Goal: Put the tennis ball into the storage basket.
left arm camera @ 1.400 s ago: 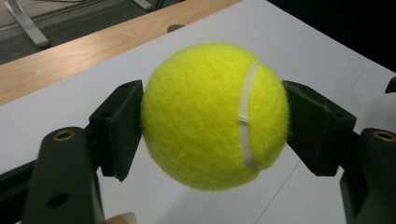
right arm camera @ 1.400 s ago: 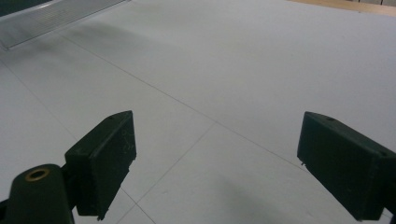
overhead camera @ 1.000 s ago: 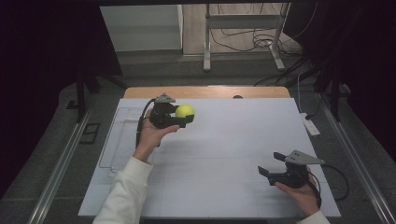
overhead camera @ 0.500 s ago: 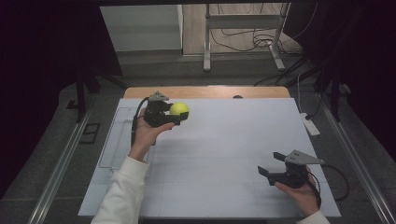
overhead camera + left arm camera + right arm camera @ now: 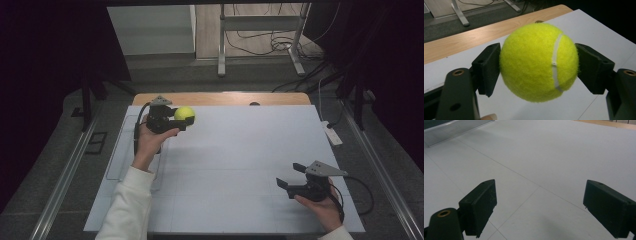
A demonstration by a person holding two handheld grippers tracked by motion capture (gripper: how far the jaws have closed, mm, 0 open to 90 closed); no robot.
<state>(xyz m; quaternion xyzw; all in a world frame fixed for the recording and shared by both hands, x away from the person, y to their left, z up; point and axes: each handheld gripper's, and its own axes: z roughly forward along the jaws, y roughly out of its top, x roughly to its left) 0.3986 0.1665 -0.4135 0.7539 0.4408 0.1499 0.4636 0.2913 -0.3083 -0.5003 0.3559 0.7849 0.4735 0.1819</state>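
A yellow tennis ball (image 5: pixel 184 114) is held above the far left part of the white table top (image 5: pixel 240 160), with my left gripper (image 5: pixel 181 120) shut on it. In the left gripper view the tennis ball (image 5: pixel 538 61) sits squeezed between the two black pads (image 5: pixel 487 67), its white seam facing the camera. My right gripper (image 5: pixel 291 176) is low over the near right of the table, open. The right gripper view shows the right gripper (image 5: pixel 539 206) with its jaws wide apart and bare white table between them.
A clear flat tray (image 5: pixel 122 150) lies along the table's left edge. A wooden strip (image 5: pixel 220 98) runs along the far edge. A small white device (image 5: pixel 332 135) sits at the right edge. Cables and metal stand legs (image 5: pixel 260 45) are on the floor beyond.
My left gripper with the ball has drifted slightly left and away over the far left of the table. The right gripper has stayed in place, open.
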